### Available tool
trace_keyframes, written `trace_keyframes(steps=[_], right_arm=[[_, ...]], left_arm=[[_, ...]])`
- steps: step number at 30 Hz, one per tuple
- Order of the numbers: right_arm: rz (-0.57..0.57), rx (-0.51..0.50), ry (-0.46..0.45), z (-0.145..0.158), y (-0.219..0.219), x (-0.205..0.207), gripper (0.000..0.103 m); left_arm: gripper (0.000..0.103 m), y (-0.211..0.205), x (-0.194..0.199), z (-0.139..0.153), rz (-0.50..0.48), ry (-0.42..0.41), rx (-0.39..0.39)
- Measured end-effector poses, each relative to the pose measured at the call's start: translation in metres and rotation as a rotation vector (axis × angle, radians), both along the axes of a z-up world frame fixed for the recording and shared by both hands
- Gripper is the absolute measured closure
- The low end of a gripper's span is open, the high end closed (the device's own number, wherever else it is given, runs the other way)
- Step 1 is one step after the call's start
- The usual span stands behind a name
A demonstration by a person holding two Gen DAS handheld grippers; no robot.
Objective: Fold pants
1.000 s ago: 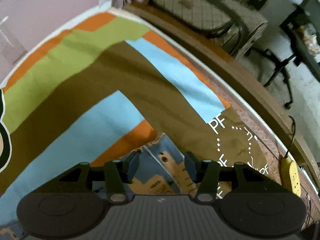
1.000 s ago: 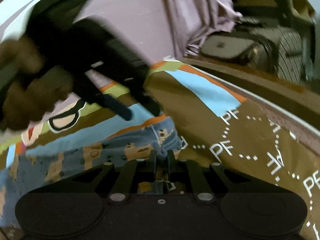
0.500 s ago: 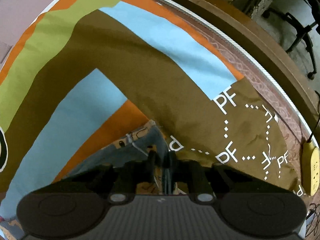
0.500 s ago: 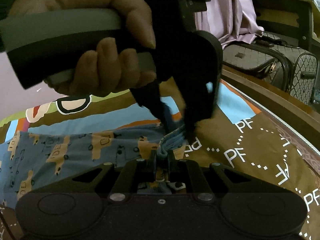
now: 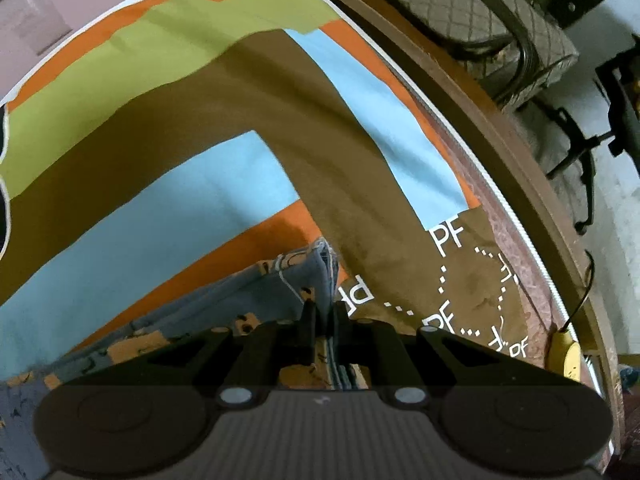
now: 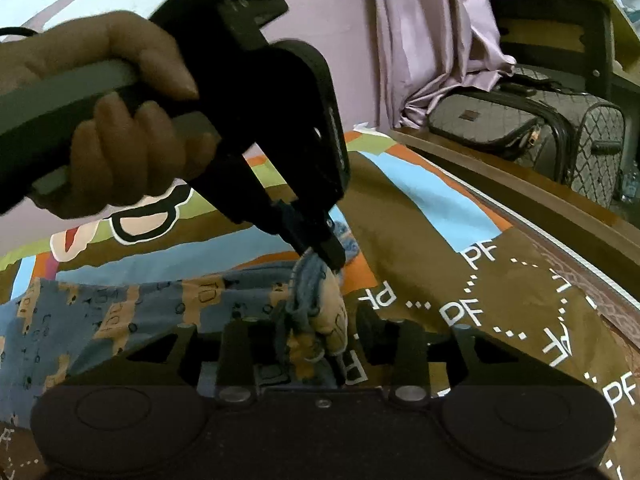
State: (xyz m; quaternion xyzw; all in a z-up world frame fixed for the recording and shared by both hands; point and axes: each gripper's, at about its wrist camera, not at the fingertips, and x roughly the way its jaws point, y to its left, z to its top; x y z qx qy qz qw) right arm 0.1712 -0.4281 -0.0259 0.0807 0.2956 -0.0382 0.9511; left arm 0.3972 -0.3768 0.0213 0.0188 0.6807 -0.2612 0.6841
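Observation:
Blue pants (image 6: 120,312) with tan block prints lie on a colourful bedsheet (image 6: 440,240). My left gripper (image 5: 323,312) is shut on a bunched corner of the pants (image 5: 320,264); it also shows in the right wrist view (image 6: 320,248), held by a hand and pinching that corner a little above the sheet. My right gripper (image 6: 320,320) is open, its fingers (image 6: 370,320) spread on either side of the hanging bunched cloth (image 6: 320,312).
The bed's wooden edge (image 6: 540,196) runs along the right. Patterned bags (image 6: 520,128) and a lilac curtain (image 6: 432,40) stand beyond it. A yellow plug strip (image 5: 564,360) lies at the bed's right edge.
My left gripper closed on the pants corner and lifted it. My right gripper, shut on that corner before, has opened and let go.

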Motion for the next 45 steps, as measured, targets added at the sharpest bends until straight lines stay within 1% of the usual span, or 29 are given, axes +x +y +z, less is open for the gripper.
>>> trace_keyframes(steps=[3,4,5,8,11,13,16,19,23,27,30,33,36,37,38,39,40,41,43,45], right_arm=[[0.014,-0.018,-0.03,0.002,0.003,-0.002,0.066],[0.025,-0.028,-0.043,0.003,0.006,-0.003,0.071],[0.042,-0.036,-0.056,0.004,0.009,-0.005,0.079],[0.109,-0.057,-0.108,0.01,0.02,-0.011,0.088],[0.19,-0.072,-0.162,0.017,0.036,-0.02,0.089],[0.236,-0.079,-0.18,0.023,0.05,-0.024,0.089],[0.305,-0.087,-0.19,0.031,0.076,-0.029,0.089],[0.375,-0.086,-0.182,0.035,0.106,-0.033,0.089],[0.466,-0.11,-0.129,0.03,0.154,-0.034,0.089],[0.509,-0.149,-0.058,0.016,0.199,-0.029,0.089],[0.514,-0.175,-0.005,0.005,0.219,-0.025,0.089],[0.517,-0.176,0.015,-0.004,0.227,-0.024,0.089],[0.529,-0.166,0.004,-0.011,0.224,-0.024,0.086],[0.531,-0.159,0.0,-0.013,0.223,-0.025,0.084],[0.533,-0.15,-0.004,-0.013,0.221,-0.026,0.081],[0.536,-0.14,-0.007,-0.014,0.22,-0.027,0.08],[0.543,-0.135,-0.011,-0.015,0.219,-0.029,0.074],[0.552,-0.141,-0.019,-0.015,0.218,-0.031,0.068],[0.572,-0.168,-0.033,-0.016,0.221,-0.035,0.062],[0.582,-0.193,-0.045,-0.018,0.221,-0.037,0.06]], left_arm=[[0.095,0.014,-0.005,0.008,0.022,-0.016,-0.024],[0.095,0.015,-0.006,0.01,0.032,-0.022,-0.035],[0.095,0.021,-0.008,0.014,0.041,-0.029,-0.048],[0.095,0.042,-0.016,0.024,0.073,-0.061,-0.09],[0.095,0.074,-0.027,0.036,0.115,-0.088,-0.147],[0.095,0.096,-0.033,0.043,0.138,-0.104,-0.173],[0.095,0.136,-0.047,0.052,0.177,-0.129,-0.203],[0.095,0.182,-0.063,0.053,0.234,-0.141,-0.234],[0.095,0.235,-0.084,0.043,0.293,-0.159,-0.236],[0.094,0.275,-0.097,0.018,0.35,-0.173,-0.235],[0.094,0.299,-0.103,-0.005,0.381,-0.161,-0.249],[0.092,0.314,-0.11,-0.018,0.401,-0.166,-0.273],[0.084,0.322,-0.114,-0.022,0.426,-0.2,-0.265],[0.075,0.324,-0.115,-0.023,0.435,-0.203,-0.267],[0.062,0.327,-0.116,-0.024,0.446,-0.201,-0.272],[0.055,0.329,-0.116,-0.025,0.457,-0.197,-0.276],[0.046,0.33,-0.116,-0.026,0.468,-0.194,-0.279],[0.042,0.33,-0.116,-0.026,0.473,-0.192,-0.286],[0.041,0.33,-0.116,-0.027,0.478,-0.19,-0.286],[0.041,0.326,-0.115,-0.029,0.479,-0.19,-0.265]])
